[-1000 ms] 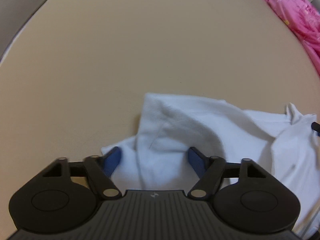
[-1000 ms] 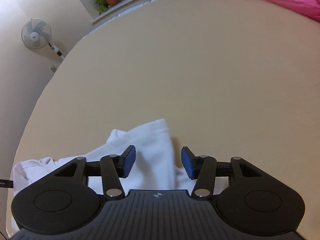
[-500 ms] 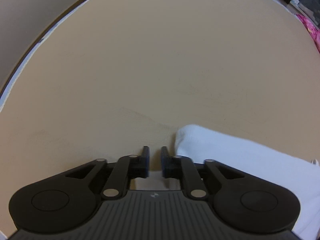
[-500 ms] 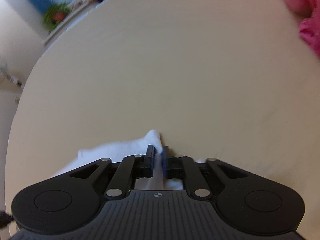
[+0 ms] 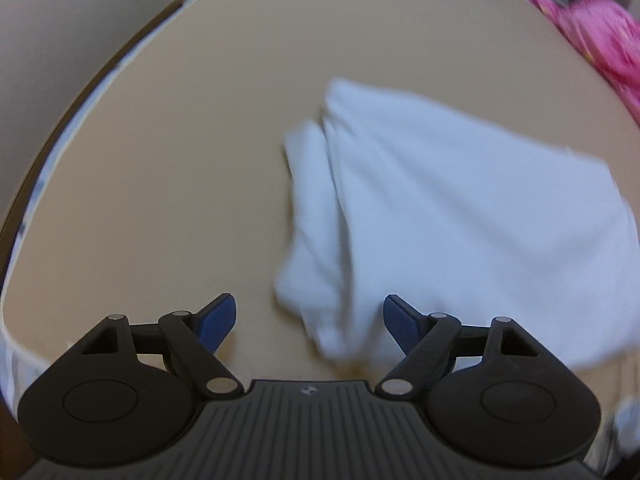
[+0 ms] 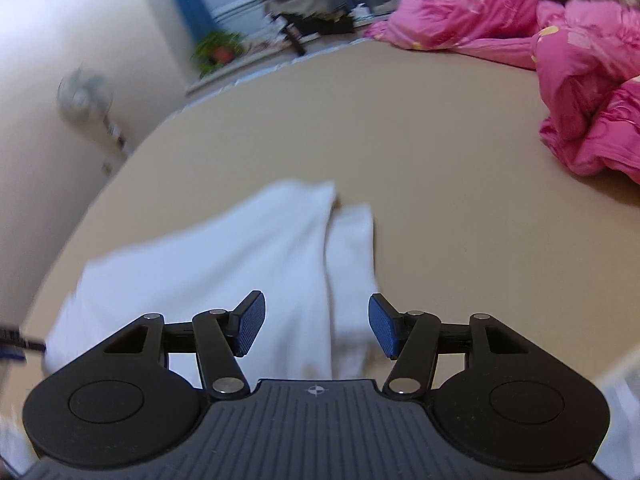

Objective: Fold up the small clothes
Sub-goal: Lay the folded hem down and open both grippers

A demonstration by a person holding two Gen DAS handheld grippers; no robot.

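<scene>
A white garment (image 5: 448, 208) lies on the beige table (image 5: 180, 160), folded over itself with a sleeve along its left side. My left gripper (image 5: 308, 322) is open and empty, raised above the garment's near left corner. In the right wrist view the same white garment (image 6: 224, 268) lies with its sleeve on the right side. My right gripper (image 6: 316, 326) is open and empty above the garment's near right part. Both views are motion-blurred.
A pink quilt (image 6: 576, 64) is heaped at the table's far right, and shows in the left wrist view (image 5: 600, 40). A fan (image 6: 82, 92), a potted plant (image 6: 218, 48) and clutter stand beyond the table's far edge. The table's left edge (image 5: 60, 144) is close.
Both grippers were shut half a second ago, the right one on the cloth; now both are open and lifted back. The garment lies released and folded over on the table.
</scene>
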